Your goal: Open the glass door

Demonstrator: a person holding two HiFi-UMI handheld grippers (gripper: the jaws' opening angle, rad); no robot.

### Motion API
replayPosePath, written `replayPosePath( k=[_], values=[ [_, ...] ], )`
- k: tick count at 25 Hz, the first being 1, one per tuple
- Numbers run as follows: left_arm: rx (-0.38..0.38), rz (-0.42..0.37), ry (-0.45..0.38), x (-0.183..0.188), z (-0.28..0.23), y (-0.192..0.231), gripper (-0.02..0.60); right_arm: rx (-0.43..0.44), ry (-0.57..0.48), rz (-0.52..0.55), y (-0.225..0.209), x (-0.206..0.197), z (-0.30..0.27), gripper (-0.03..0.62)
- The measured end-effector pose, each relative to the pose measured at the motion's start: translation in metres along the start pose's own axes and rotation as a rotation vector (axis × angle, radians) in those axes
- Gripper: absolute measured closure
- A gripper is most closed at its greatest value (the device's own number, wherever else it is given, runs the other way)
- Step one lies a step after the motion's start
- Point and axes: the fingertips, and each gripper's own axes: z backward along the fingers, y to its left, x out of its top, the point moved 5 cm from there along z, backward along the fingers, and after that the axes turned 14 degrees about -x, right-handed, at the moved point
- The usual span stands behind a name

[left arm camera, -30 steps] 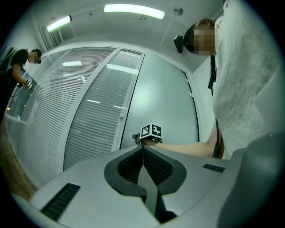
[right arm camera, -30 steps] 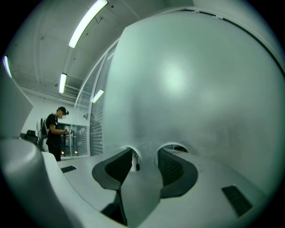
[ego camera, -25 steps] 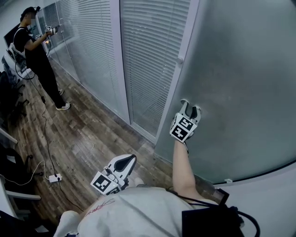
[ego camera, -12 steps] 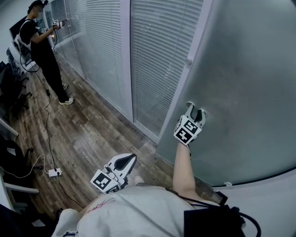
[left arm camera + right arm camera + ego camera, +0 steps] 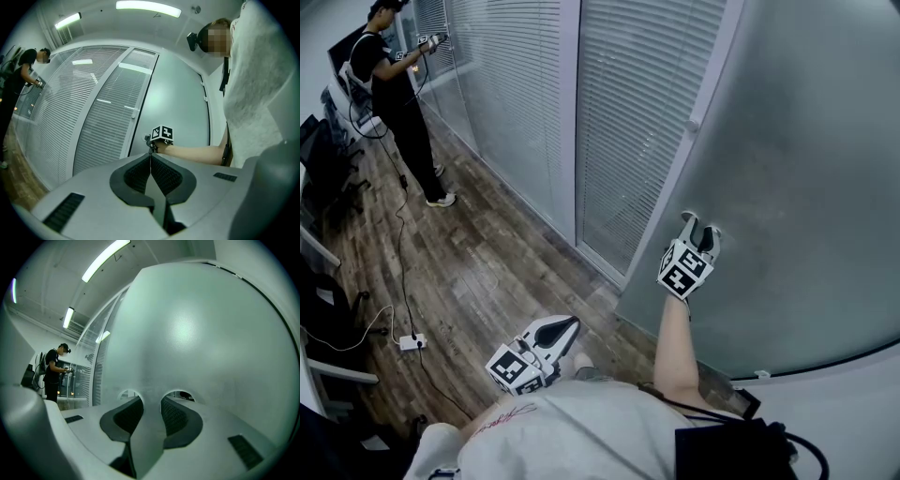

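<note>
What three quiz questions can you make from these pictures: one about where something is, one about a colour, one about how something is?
1. Where is the right gripper?
A. On the floor
B. Against the frosted glass door
C. On the blinds

2. What colour are the clothes of the other person?
A. Black
B. Red
C. Yellow

3. How are the jaws of the left gripper?
A. Wide apart
B. Shut together
C. Holding a cable

Answers:
1. B, because its tips meet the glass in the head view.
2. A, because the top and trousers are both black.
3. B, because the left gripper view shows no gap between them.
</note>
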Motion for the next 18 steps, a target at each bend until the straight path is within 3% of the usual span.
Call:
replayPosePath(
  k=[3,6,18],
  values=[
    [-0.001,-0.026,-0.011,-0.004,0.008,-0.005,0.563,0.016,0.001,0.001,0.001,0.002,0.007,0.462],
    [0.004,0.004,-0.014,-0.001,0.008,-0.013,0.563,0.029,0.002,0.001,0.002,0.001,0.011,0.462],
    [-0.002,0.0,-0.024,-0.003,0.018,-0.041,0.563,0.084,-0.003,-0.007,0.002,0.002,0.044,0.462]
  ],
)
